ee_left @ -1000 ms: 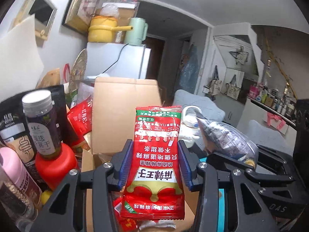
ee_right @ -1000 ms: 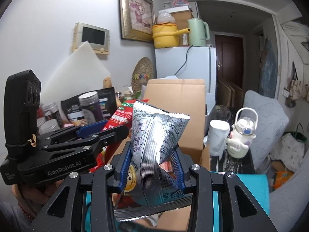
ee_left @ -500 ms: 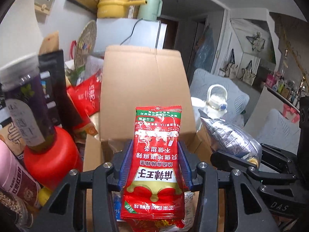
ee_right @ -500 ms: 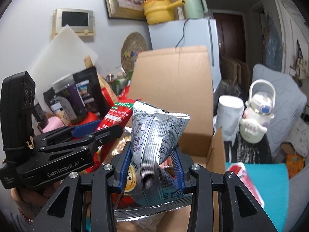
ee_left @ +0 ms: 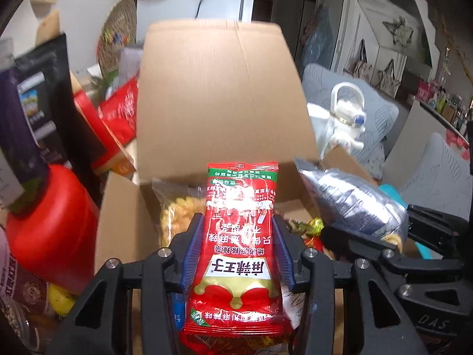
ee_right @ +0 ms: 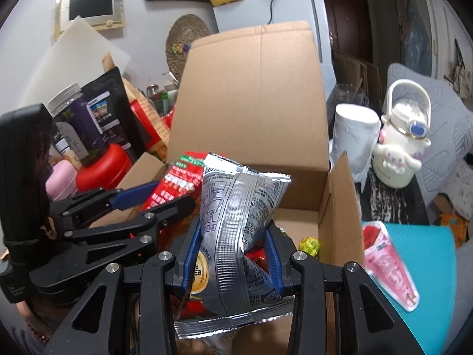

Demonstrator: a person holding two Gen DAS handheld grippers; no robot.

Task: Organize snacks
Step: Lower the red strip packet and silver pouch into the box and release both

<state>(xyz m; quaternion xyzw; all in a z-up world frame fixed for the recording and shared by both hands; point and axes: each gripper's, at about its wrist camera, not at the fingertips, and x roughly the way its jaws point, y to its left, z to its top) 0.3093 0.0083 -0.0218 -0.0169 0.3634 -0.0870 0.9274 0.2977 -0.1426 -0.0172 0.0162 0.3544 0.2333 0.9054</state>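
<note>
Red foil, glossy and thin, is what we hold on the left: the red snack packet (ee_left: pixel 242 242) stands upright at the lower centre of the left wrist view, pinched across its middle by the left gripper (ee_left: pixel 238 254), whose blue pads press both side edges. We judge it light, soft and slippery, with contents that could crush, so a hold across the flat middle, clear of the crimped end seals, suits it best. Lower centre of the right wrist view, the silver snack bag (ee_right: pixel 236 236) is squeezed at its waist by the right gripper (ee_right: pixel 229 254); it has buckled and twisted there, which tells us it is airy and yields easily, so we would not squeeze harder. Both packets hang over the open cardboard box (ee_right: pixel 340 207), which fills the middle of each view, its tall flap upright behind. A clear bag of yellow puffs (ee_left: pixel 177 216) already lies inside it. Jars and pouches crowd the left; a cream bottle (ee_right: pixel 402 148) stands at right.
</note>
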